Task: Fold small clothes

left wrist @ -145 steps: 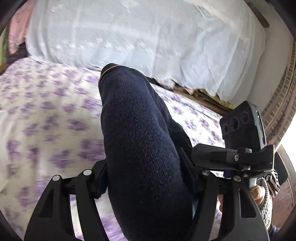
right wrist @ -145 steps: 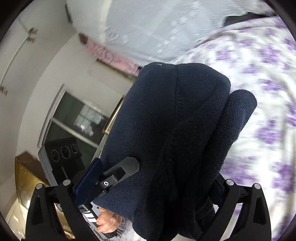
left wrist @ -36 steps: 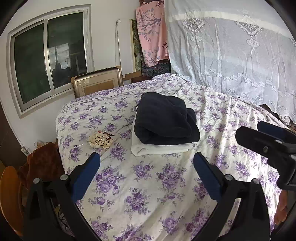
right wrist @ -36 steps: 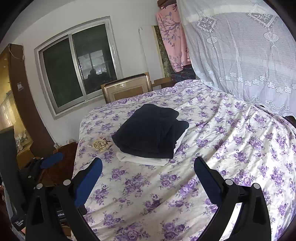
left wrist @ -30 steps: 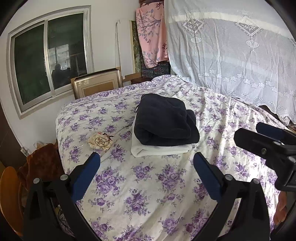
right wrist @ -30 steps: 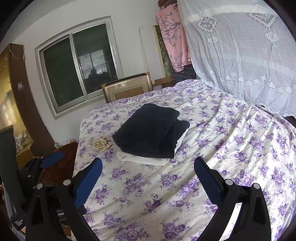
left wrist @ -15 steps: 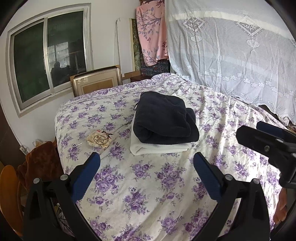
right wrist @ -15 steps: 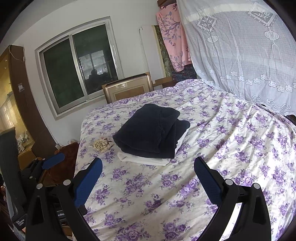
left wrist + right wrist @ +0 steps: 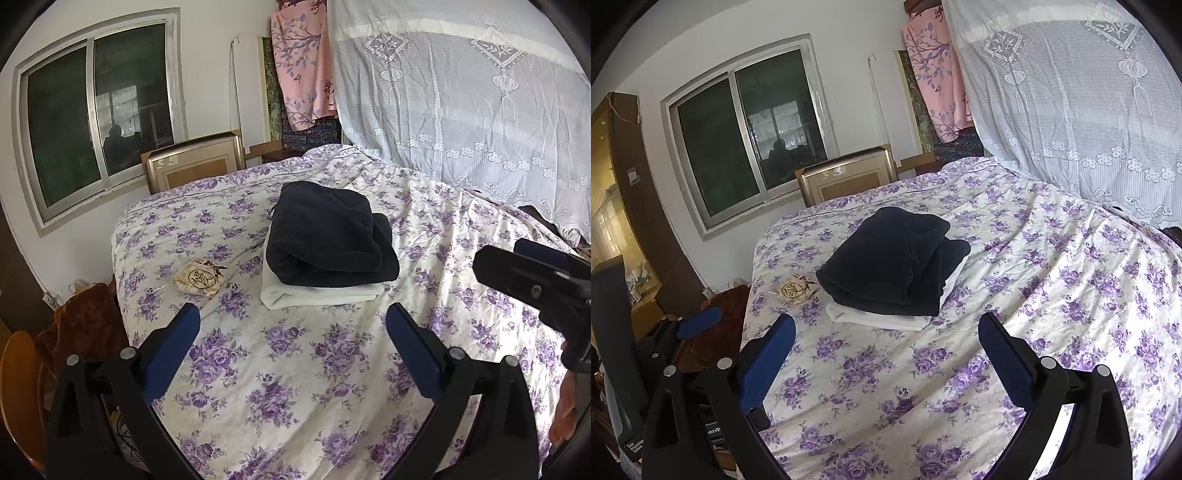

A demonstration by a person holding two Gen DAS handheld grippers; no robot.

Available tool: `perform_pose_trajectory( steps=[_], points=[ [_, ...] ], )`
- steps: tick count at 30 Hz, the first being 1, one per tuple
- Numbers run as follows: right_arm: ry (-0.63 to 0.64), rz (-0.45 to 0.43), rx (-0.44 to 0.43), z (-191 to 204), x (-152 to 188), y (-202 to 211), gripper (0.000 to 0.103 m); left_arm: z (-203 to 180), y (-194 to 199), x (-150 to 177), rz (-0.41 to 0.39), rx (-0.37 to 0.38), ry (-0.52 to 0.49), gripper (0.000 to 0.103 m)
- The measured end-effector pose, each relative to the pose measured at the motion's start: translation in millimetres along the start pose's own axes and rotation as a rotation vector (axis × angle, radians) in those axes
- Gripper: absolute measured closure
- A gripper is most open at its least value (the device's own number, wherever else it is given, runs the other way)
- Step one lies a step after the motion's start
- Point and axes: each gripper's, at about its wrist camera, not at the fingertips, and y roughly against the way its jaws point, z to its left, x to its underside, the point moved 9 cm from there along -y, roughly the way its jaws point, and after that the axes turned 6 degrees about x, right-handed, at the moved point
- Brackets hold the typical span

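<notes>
Resting on the bed [image 9: 295,369] near its far end: a folded dark blue garment [image 9: 328,236] stacked squarely on a folded white garment [image 9: 317,295]. White layer shows below the blue one along the near edge and the left side. Blue garment's rolled fold faces the cameras; a second thick fold sits along its right side.

Left gripper [image 9: 291,332]: jaws spread wide, nothing between them, held back from the stack over the flowered bedspread. Blue pads [image 9: 173,350] clear of all cloth.

Right gripper [image 9: 886,339]: jaws likewise wide apart, holding nothing, apart from the stack. In the left wrist view its black body shows at the right edge, with part of a hand [image 9: 563,417] below it.

Small round packet [image 9: 199,278] with a printed mark lies on the bedspread just left of the stack, near the bed's left edge, not touching it.

Background: window [image 9: 96,122] on the far wall, framed panel [image 9: 194,168] leaning behind the bed's far end, pink cloth [image 9: 301,62] hanging, white lace curtain [image 9: 461,110] along the bed's right side.
</notes>
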Motion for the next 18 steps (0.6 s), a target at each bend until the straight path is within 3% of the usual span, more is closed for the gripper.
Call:
perform_pose_trajectory(
  steps=[18],
  points=[
    [-0.003,-0.002,-0.001,-0.9,0.4,-0.2,0.003,2.5,-5.0,3.4,0.010,0.008,0.022,0.005]
  ],
)
